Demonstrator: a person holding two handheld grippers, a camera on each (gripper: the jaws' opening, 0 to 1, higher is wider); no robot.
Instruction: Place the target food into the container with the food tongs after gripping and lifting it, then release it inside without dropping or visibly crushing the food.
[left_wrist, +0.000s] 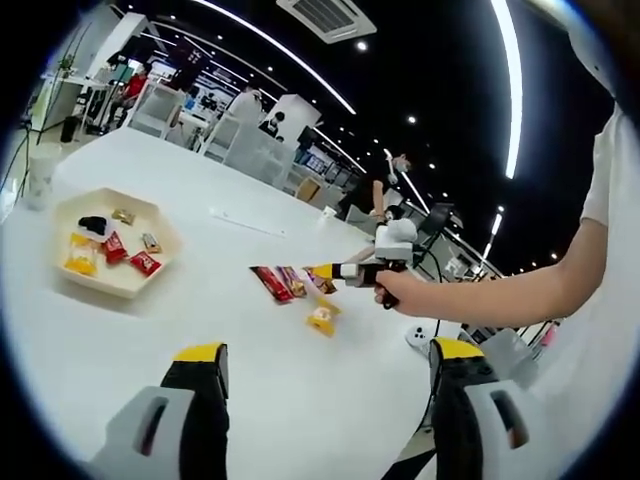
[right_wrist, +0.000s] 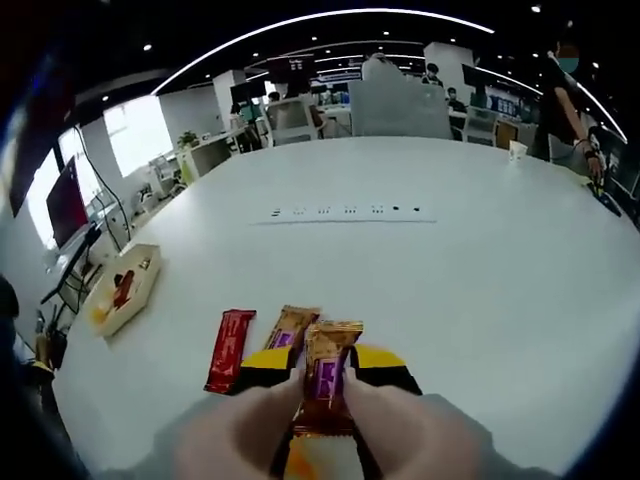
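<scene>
Jaws of the right gripper (right_wrist: 325, 385) are pinching an orange-and-purple snack packet (right_wrist: 328, 385), which stands upright between its yellow tips near the front of the white table (right_wrist: 480, 280). Just to the left lie a brown-orange packet (right_wrist: 290, 326) and, beside it, a red bar (right_wrist: 229, 349). Far to the left sits the cream hexagonal tray (right_wrist: 122, 292) with wrapped snacks inside. In the left gripper view, the left gripper (left_wrist: 325, 370) hangs above the table with its jaws spread wide and nothing between them; a yellow packet (left_wrist: 322, 317) lies just beyond them, near the person's hand (left_wrist: 400, 290).
</scene>
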